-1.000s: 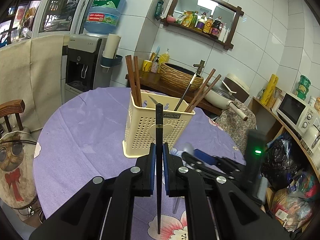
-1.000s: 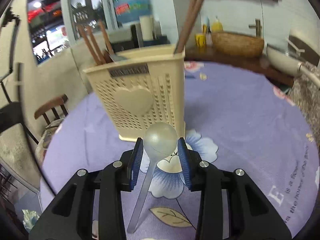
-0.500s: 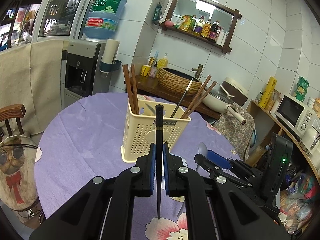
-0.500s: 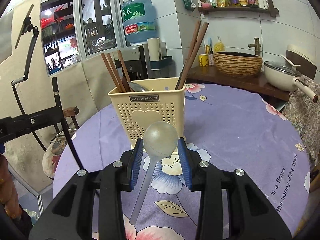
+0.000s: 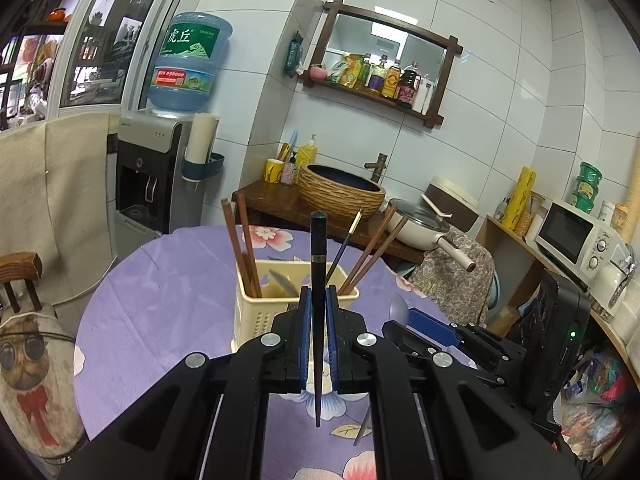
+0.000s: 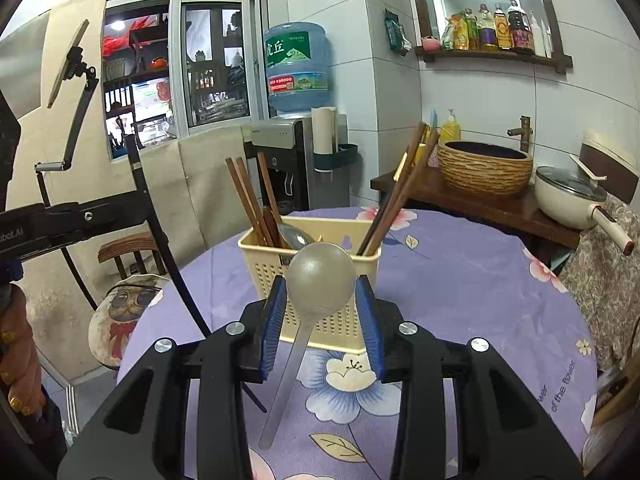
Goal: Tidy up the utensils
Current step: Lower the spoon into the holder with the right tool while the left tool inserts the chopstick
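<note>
My left gripper (image 5: pixel 317 300) is shut on a black chopstick (image 5: pixel 318 256), held upright, in front of and above the cream utensil basket (image 5: pixel 256 314). My right gripper (image 6: pixel 322 292) is shut on a grey metal spoon (image 6: pixel 320 276), bowl up, handle hanging down, just in front of the basket (image 6: pixel 344 320). The basket holds several brown chopsticks (image 6: pixel 248 200) and a spoon (image 6: pixel 294 234). The right gripper shows at the right of the left wrist view (image 5: pixel 424 318).
The basket stands on a round table with a purple flowered cloth (image 6: pixel 460 272). A chair with a cat cushion (image 5: pixel 24 364) is at the left. A wooden counter with a woven basin (image 5: pixel 340 192), a pan (image 5: pixel 416 224) and a water dispenser (image 5: pixel 160 176) stand behind.
Both grippers have risen and pulled back from the basket, so I look down into it from higher. Each still holds its utensil.
</note>
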`<state>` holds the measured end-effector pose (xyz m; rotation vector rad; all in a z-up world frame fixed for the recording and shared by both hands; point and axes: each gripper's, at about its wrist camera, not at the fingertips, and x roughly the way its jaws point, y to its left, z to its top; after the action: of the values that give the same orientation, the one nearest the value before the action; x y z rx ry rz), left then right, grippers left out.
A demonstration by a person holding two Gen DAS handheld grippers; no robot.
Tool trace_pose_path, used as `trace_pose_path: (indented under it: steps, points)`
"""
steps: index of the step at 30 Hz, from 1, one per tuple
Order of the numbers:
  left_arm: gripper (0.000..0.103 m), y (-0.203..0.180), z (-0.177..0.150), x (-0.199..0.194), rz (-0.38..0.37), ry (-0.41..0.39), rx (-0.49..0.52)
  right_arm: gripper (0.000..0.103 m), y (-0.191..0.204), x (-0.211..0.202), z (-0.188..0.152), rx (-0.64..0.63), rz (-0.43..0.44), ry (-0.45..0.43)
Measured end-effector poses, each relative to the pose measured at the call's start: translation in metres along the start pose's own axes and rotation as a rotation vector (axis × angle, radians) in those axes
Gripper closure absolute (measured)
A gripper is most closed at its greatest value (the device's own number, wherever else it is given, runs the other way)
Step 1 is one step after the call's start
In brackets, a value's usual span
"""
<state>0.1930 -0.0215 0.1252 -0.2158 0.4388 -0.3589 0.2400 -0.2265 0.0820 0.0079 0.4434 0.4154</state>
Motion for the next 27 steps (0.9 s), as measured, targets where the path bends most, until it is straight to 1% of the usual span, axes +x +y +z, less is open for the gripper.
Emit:
trace_pose_path:
  steps: [4, 8, 11, 13, 16, 19, 21, 24, 27]
  points:
    - [0.096, -0.001, 0.023, -0.004, -0.01, -0.027, 0.005, 0.067, -0.001, -0.002, 0.027, 0.005, 0.027, -0.019]
    - [0.096, -0.003, 0.059, -0.012, -0.012, -0.084, 0.007, 0.067, 0.004, -0.009, 0.068, -0.029, 0.014, -0.101]
    - [0.096, -0.006, 0.088, -0.015, 0.018, -0.14, 0.015, 0.067, 0.006, -0.006, 0.1, -0.055, -0.026, -0.159]
    - [0.096, -0.007, 0.104, -0.013, 0.053, -0.168, 0.023, 0.067, 0.006, 0.001, 0.118, -0.069, -0.076, -0.205]
    - [0.096, -0.008, 0.119, 0.001, 0.114, -0.193, 0.044, 0.067, 0.004, 0.024, 0.133, -0.077, -0.123, -0.222]
    - [0.096, -0.003, 0.119, 0.022, 0.147, -0.184, 0.051, 0.067, 0.004, 0.05, 0.132, -0.104, -0.178, -0.229]
    - [0.096, 0.003, 0.112, 0.038, 0.155, -0.161, 0.05, 0.067, 0.003, 0.062, 0.125, -0.11, -0.192, -0.225]
    - [0.096, 0.011, 0.096, 0.058, 0.17, -0.124, 0.051, 0.067, 0.003, 0.081, 0.108, -0.133, -0.22, -0.213]
    - [0.096, 0.019, 0.081, 0.071, 0.165, -0.087, 0.038, 0.067, 0.006, 0.092, 0.088, -0.167, -0.244, -0.206]
